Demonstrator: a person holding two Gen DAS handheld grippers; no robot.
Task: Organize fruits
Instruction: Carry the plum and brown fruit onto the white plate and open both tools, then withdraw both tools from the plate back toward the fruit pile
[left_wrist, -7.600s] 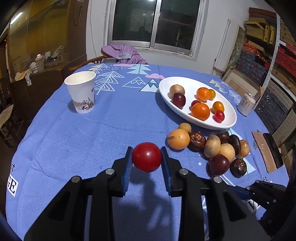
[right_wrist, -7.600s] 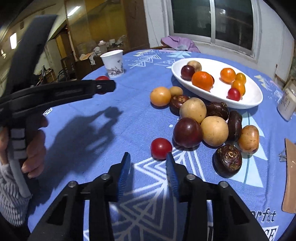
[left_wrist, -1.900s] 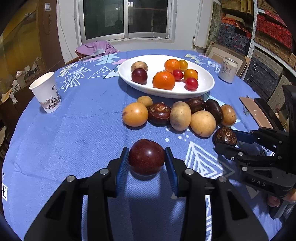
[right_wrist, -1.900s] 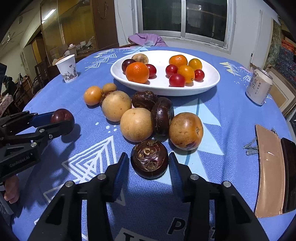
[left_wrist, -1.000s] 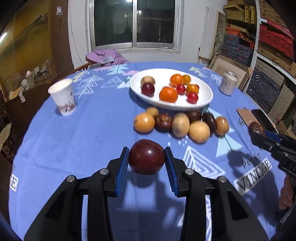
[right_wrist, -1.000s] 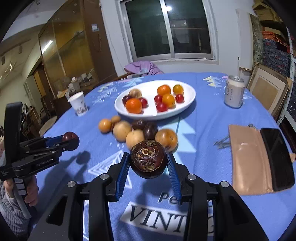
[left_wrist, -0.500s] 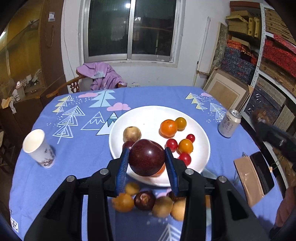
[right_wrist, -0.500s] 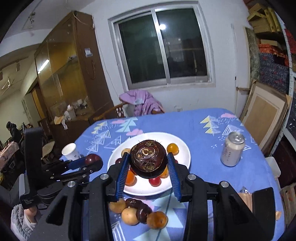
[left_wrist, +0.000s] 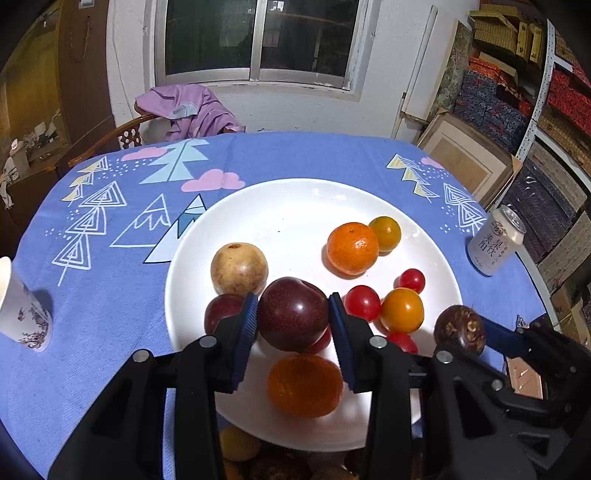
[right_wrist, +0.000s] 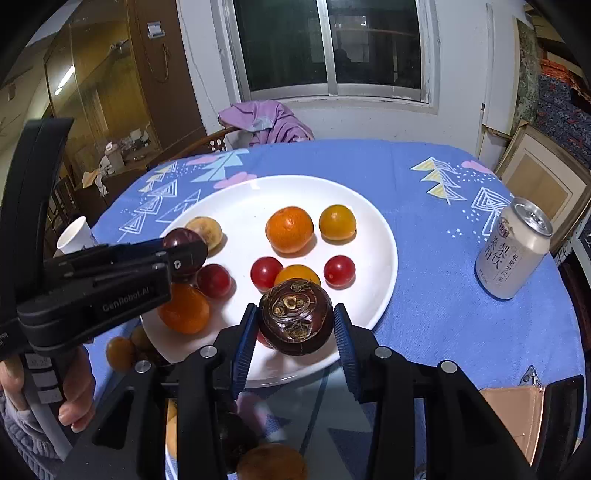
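Observation:
My left gripper (left_wrist: 292, 317) is shut on a dark red plum (left_wrist: 293, 314) and holds it above the near left part of the white plate (left_wrist: 288, 206). My right gripper (right_wrist: 295, 325) is shut on a dark brown water chestnut (right_wrist: 295, 321) above the plate's (right_wrist: 384, 295) near right rim. The plate holds oranges (left_wrist: 352, 248), small red tomatoes (left_wrist: 362, 302), yellow tomatoes, a tan round fruit (left_wrist: 239, 268) and another plum (left_wrist: 221, 312). The left gripper also shows in the right wrist view (right_wrist: 184, 253), the right one in the left wrist view (left_wrist: 460, 329).
A drink can (right_wrist: 513, 248) stands right of the plate. A paper cup (left_wrist: 20, 310) stands at the left. More fruits lie on the blue cloth in front of the plate (right_wrist: 120, 352). A tan wallet (right_wrist: 517, 417) lies at the near right. A chair with purple cloth (left_wrist: 188, 110) stands behind the table.
Both grippers have moved forward and down toward the plate with their fruits still held. The plate looks larger and closer than half a second ago.

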